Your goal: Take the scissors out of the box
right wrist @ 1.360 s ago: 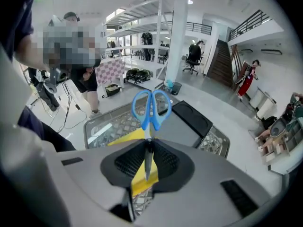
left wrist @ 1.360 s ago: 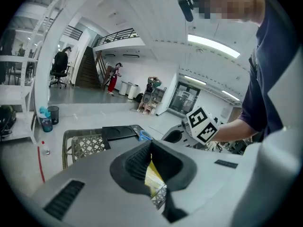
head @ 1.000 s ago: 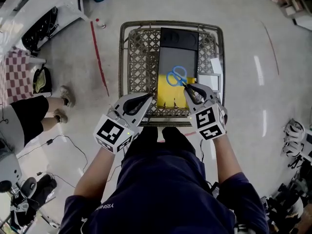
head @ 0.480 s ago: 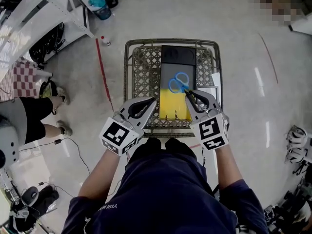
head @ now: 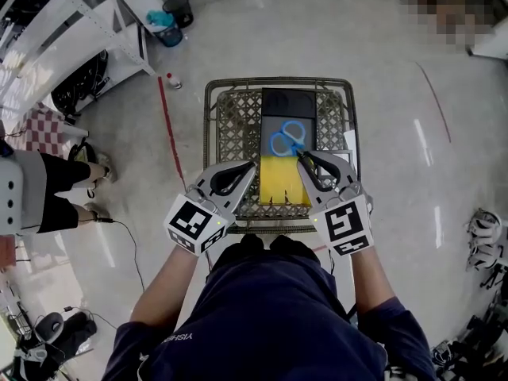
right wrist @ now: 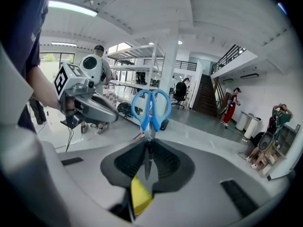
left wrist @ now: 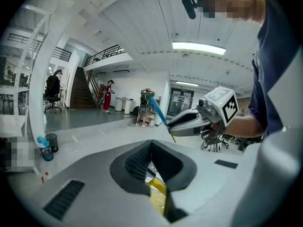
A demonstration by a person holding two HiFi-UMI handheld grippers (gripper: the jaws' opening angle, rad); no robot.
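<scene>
So the biggest thing here is the shiny pale floor [head: 397,94], with a red line [head: 168,125] running along it left of the cart. Top left there's a white shelving rack [head: 71,22], and somebody in dark shorts [head: 48,197] is standing at the left edge.

The person doing the work wears a dark blue shirt [head: 270,316] and stands right up against a wire shopping cart [head: 213,117]. Lying lengthwise inside the cart is the box [head: 278,181]: black at the far end, grey in the middle, yellow at the near end.

Left gripper [head: 254,163] sits over the near left side of the cart with its tip just at the left edge of the yellow part. In the left gripper view [left wrist: 151,142] its jaws are closed tip to tip and I can't see anything pinched between them; a bit of yellow shows through the gap lower down.

Right gripper [head: 300,155] is over the right side of the box, and in the right gripper view [right wrist: 149,141] it's clamped on the metal blades of the scissors [right wrist: 150,110]. The blue handles stick out past the tip, away from the person.

From the head view the scissors [head: 287,140] hang over the grey middle of the box. The left gripper view shows them [left wrist: 157,111] up in the air, handles angled upward, so they're off the box.
</scene>
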